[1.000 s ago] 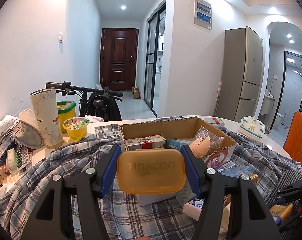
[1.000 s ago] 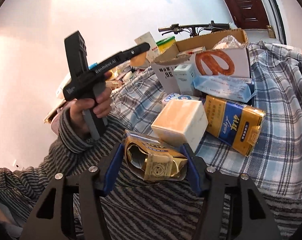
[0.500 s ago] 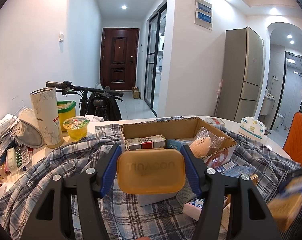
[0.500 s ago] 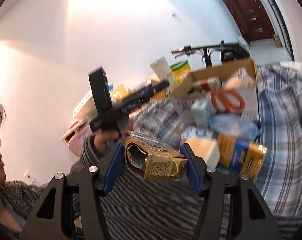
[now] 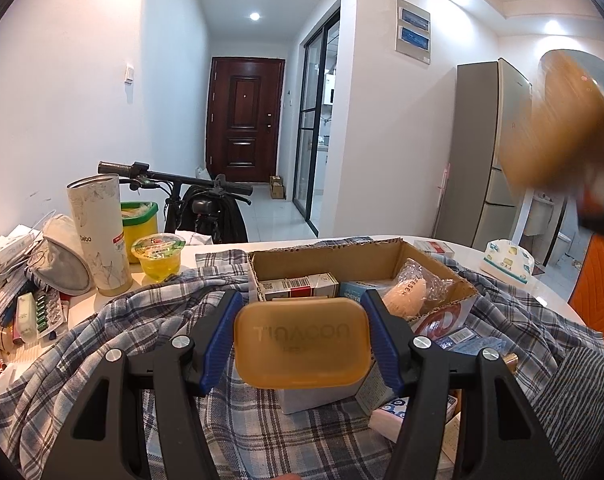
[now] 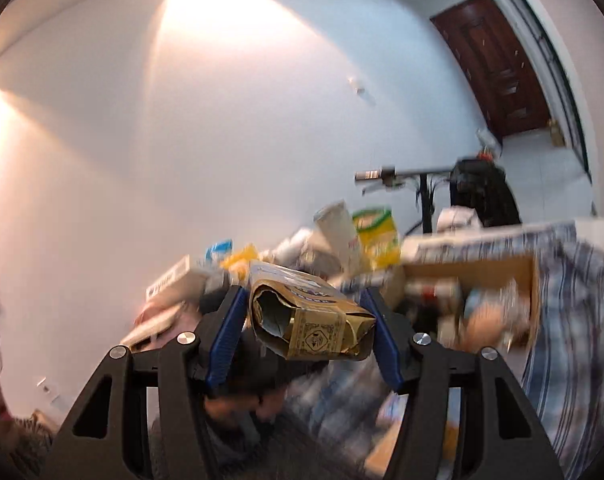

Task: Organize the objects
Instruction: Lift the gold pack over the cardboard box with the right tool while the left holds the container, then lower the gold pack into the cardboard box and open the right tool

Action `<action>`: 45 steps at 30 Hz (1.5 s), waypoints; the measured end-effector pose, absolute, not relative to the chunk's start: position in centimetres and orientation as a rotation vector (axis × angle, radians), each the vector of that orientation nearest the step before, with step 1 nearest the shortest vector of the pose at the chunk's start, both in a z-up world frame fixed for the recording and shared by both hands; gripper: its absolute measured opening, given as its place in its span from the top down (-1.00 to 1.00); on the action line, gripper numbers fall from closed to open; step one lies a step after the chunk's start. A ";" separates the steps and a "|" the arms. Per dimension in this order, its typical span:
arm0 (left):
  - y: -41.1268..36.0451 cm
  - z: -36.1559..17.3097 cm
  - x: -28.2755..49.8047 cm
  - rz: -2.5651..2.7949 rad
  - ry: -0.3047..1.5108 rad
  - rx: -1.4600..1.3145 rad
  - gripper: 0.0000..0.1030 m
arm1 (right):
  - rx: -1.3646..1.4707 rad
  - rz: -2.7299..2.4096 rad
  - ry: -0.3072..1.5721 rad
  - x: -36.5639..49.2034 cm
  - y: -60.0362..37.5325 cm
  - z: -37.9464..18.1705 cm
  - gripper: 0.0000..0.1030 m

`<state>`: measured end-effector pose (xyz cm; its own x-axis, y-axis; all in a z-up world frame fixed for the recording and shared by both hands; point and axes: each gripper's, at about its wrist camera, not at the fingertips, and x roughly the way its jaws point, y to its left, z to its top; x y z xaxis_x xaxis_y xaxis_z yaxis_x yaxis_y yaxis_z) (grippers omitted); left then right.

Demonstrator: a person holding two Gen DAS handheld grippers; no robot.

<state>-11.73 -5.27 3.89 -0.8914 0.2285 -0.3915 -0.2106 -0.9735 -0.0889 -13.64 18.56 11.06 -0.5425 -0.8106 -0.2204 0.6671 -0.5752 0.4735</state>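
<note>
My left gripper (image 5: 302,342) is shut on an amber translucent soap case (image 5: 302,342), held just in front of the open cardboard box (image 5: 330,260). The box holds a red-and-white carton (image 5: 297,286), a blue packet and a bagged round item (image 5: 408,294). My right gripper (image 6: 308,322) is shut on a crumpled gold packet (image 6: 308,322), lifted above the table; in the left wrist view that packet shows as a blurred gold shape (image 5: 558,120) high at the right. The box (image 6: 474,276) lies blurred to the right of the right gripper.
A plaid cloth (image 5: 141,320) covers the table. At the left stand a white tumbler (image 5: 97,232), a yellow tub (image 5: 139,224), a jelly cup (image 5: 157,256) and a heap of clutter. A bicycle (image 5: 197,200) leans behind. A tissue pack (image 5: 508,260) and orange chair (image 5: 598,304) are right.
The right gripper rose with the gold packet, its view swinging from the table up toward the wall; the packet now enters the left wrist view at upper right. The left gripper stayed still.
</note>
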 end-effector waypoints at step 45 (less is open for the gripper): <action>-7.6 7.1 -12.1 2.877 0.153 -0.741 -0.92 | 0.460 -2.522 -0.755 -21.7 23.0 3.3 -0.14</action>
